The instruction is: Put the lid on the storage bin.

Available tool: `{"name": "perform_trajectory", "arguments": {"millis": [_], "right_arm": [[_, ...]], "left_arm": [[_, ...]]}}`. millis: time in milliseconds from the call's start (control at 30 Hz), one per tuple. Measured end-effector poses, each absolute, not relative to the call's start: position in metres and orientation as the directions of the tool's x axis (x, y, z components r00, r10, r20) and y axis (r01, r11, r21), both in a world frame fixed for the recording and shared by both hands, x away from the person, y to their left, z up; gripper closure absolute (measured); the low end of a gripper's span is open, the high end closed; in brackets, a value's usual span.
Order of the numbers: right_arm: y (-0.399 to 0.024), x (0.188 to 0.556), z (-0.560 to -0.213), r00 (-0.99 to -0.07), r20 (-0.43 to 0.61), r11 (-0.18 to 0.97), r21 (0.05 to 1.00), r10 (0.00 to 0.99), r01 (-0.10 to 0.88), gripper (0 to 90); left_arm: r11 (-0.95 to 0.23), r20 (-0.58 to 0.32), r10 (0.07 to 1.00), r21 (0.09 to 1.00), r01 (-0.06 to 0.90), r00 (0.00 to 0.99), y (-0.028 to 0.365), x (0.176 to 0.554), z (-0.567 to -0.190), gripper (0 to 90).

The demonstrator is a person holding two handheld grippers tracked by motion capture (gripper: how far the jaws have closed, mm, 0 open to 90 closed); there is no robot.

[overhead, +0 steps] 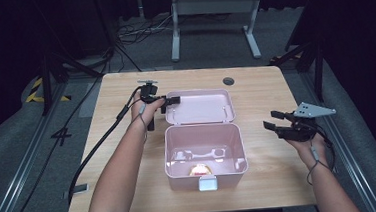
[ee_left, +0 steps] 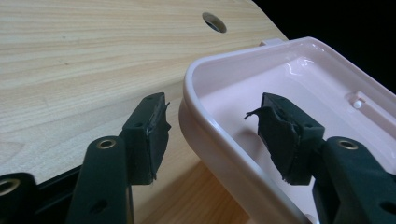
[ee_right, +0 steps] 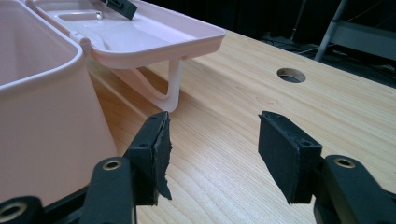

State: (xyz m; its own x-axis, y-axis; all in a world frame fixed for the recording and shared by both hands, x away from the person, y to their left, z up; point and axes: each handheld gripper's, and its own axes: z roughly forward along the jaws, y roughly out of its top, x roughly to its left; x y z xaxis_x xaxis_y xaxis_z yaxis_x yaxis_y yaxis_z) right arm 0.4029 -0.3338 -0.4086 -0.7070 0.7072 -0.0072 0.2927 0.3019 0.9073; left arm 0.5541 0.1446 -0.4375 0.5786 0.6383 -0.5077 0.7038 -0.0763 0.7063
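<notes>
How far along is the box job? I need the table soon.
Done: the pink box stands open, a small item on its floor. In hand: the left gripper straddles the rim of the lid, pads not yet pressing. Left, probably: swinging the lid shut. The right gripper hangs open beside the box.

We extend the left forearm [overhead: 122, 165] forward and slightly inward across the table, the left hand [overhead: 146, 111] wrapped around the left gripper [overhead: 168, 101], whose jaws point sideways toward our right and stand apart, one pad [ee_left: 152, 135] outside and the other pad [ee_left: 285, 135] inside a rim, neither pressing on it. We keep the right forearm [overhead: 332, 191] at the table's right edge, the right hand [overhead: 309, 145] holding the right gripper [overhead: 273, 120] low and level. Its jaws point toward our left and are parted with nothing between the pads [ee_right: 285, 154].
</notes>
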Motion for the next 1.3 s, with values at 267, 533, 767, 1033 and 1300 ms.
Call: {"name": "perform_trajectory", "arguments": {"millis": [267,533,767,1033,1300], "right_arm": [[-0.335,0.403,-0.408,-0.706,0.004,0.287,0.912,0.709,0.293,44.6],[-0.335,0.404,-0.407,-0.706,0.004,0.281,0.916,0.708,0.287,44.9],[-0.335,0.404,-0.405,-0.706,-0.002,0.28,0.919,0.708,0.278,45.1],[-0.332,0.406,-0.403,-0.714,-0.006,0.28,0.923,0.7,0.266,45.6],[-0.329,0.41,-0.401,-0.721,-0.009,0.28,0.925,0.693,0.258,46.0]], "left_arm": [[-0.063,-0.524,0.63,0.701,0.71,0.573,0.145,0.554,-0.432,54.1],[-0.05,-0.465,0.659,0.757,0.651,0.591,0.141,0.55,-0.409,62.0],[0.007,-0.438,0.677,0.807,0.59,0.591,0.143,0.541,-0.389,67.5],[-0.016,-0.366,0.715,0.843,0.538,0.596,0.14,0.531,-0.376,67.2],[-0.026,-0.298,0.733,0.886,0.462,0.612,0.137,0.519,-0.355,67.9]]}}
